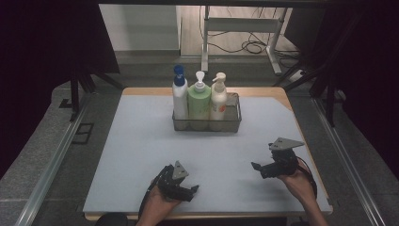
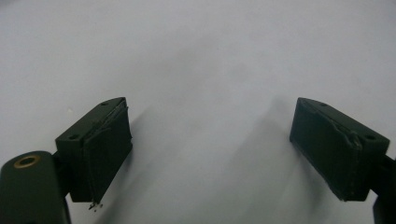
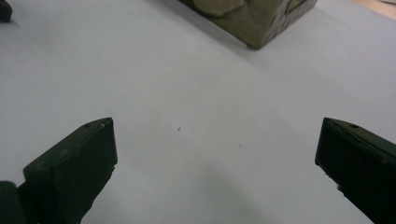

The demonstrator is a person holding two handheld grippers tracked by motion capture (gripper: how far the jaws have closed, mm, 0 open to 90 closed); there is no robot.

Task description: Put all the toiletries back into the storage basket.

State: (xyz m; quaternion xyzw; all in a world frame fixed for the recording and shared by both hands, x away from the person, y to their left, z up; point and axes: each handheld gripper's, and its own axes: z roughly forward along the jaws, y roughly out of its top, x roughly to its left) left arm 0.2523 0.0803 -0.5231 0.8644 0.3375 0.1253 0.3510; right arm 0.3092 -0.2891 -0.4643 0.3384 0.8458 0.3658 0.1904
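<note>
Both my left fingers [image 1: 188, 192] and right fingers [image 1: 258, 168] spread, empty, near the surface's [image 1: 141, 155] front edge; three bottles seated in the basket [image 1: 207, 126] by the far edge, apparently nothing left.

The left gripper [image 1: 194, 189] is showing as a black, blocky tool with a grey three-cornered plate [image 1: 179, 170] on top and a black cable [image 1: 149, 193] looping off its near left side. The right gripper [image 1: 256, 166] is looking much the same: a black body, a larger grey three-cornered plate [image 1: 285, 143] above it, and a black cable [image 1: 309, 180] curling round the right hand [image 1: 295, 180]. In the left gripper view, the jaws are showing as black wedge-shaped blocks with small screw holes and worn, frayed pad edges; a brass-ringed hole [image 2: 26, 162] is sitting at the near left.
</note>
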